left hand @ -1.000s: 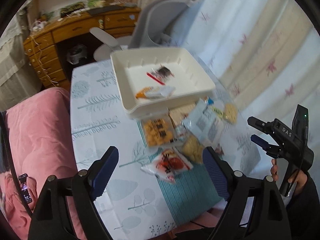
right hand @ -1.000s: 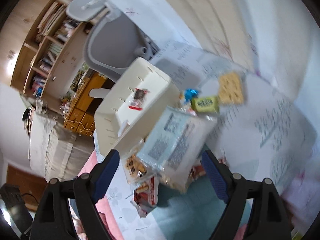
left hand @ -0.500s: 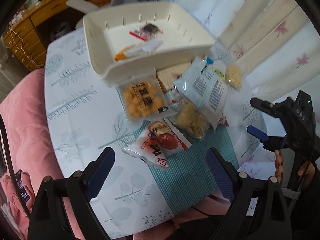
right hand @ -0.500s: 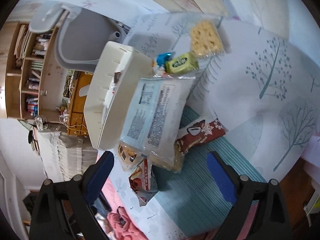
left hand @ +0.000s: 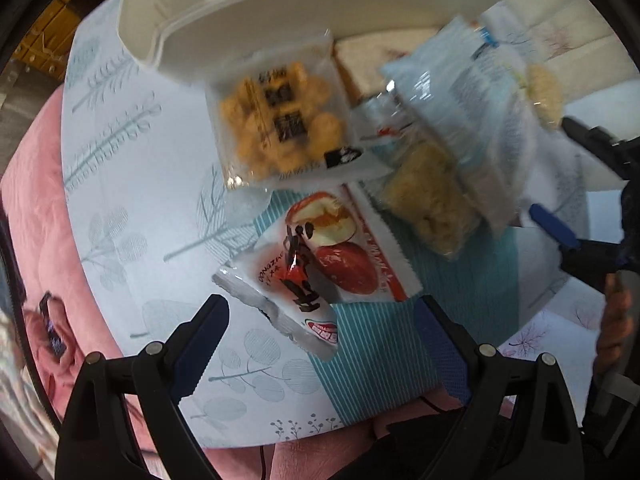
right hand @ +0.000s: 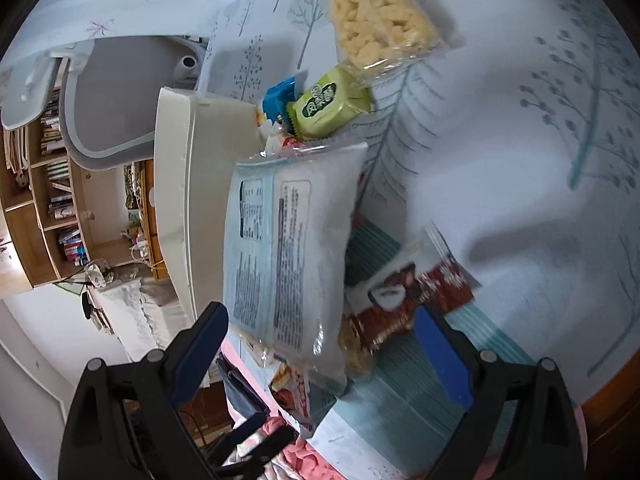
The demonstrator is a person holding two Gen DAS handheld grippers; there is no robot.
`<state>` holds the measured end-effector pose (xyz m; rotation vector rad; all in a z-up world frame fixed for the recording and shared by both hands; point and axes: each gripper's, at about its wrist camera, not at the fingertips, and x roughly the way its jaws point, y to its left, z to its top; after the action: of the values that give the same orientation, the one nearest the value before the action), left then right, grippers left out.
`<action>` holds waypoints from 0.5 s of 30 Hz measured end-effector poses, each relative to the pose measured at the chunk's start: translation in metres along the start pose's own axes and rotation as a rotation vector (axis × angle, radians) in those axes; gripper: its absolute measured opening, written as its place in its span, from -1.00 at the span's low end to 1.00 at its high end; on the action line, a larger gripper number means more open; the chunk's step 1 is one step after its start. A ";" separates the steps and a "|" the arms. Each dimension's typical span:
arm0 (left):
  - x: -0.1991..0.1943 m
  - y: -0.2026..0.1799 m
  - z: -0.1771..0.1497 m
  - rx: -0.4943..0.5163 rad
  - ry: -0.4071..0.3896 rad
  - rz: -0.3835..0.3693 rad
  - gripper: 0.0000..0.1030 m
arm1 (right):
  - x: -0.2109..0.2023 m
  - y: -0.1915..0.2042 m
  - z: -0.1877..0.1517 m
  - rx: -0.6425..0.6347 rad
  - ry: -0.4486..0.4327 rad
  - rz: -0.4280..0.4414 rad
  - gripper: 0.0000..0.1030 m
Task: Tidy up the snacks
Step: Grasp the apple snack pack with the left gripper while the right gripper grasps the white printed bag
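Tree-print tablecloth (left hand: 132, 184) under "DONGZAO"-lettered red date packet (left hand: 320, 264), both grippers' fingers (left hand: 204, 332) spread, empty.

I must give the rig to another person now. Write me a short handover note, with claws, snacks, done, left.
Left claw: open, empty, above the red date packet.
Right claw: open, empty, at the big pale blue bag.
Snacks: most lie loose on the table beside the white bin, among them the green packet.
Done: nothing is gripped yet.
Left: move the loose snacks into the bin.

Left wrist: straight down, close. Right wrist: oblique, near. Shared: white tray (left hand: 224, 28) (right hand: 188, 208), pale-blue packet (left hand: 460, 128) (right hand: 288, 248).
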<state>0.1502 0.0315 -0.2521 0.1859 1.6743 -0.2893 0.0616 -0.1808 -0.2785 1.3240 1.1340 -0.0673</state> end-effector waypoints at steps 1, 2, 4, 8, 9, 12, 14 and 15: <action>0.003 0.000 0.002 -0.012 0.012 -0.003 0.80 | 0.004 0.002 0.003 -0.009 0.011 -0.005 0.84; 0.006 0.001 0.004 -0.025 0.023 -0.007 0.80 | 0.007 0.003 0.006 -0.019 0.023 -0.009 0.84; 0.013 0.001 0.008 -0.049 0.044 -0.016 0.80 | 0.013 0.005 0.011 -0.031 0.041 -0.012 0.84; 0.022 0.003 0.015 -0.095 0.073 -0.032 0.80 | 0.026 0.008 0.022 -0.042 0.077 -0.024 0.84; 0.026 0.003 0.016 -0.106 0.081 -0.035 0.80 | 0.029 0.009 0.024 -0.044 0.086 -0.025 0.83; 0.034 0.005 0.020 -0.127 0.103 -0.036 0.80 | 0.036 0.014 0.029 -0.060 0.101 -0.030 0.81; 0.037 0.008 0.022 -0.143 0.112 -0.036 0.80 | 0.043 0.019 0.034 -0.077 0.116 -0.032 0.68; 0.039 0.011 0.022 -0.152 0.113 -0.041 0.80 | 0.045 0.019 0.036 -0.083 0.122 -0.036 0.62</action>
<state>0.1696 0.0332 -0.2940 0.0557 1.8062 -0.1839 0.1179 -0.1784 -0.3011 1.2474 1.2516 0.0343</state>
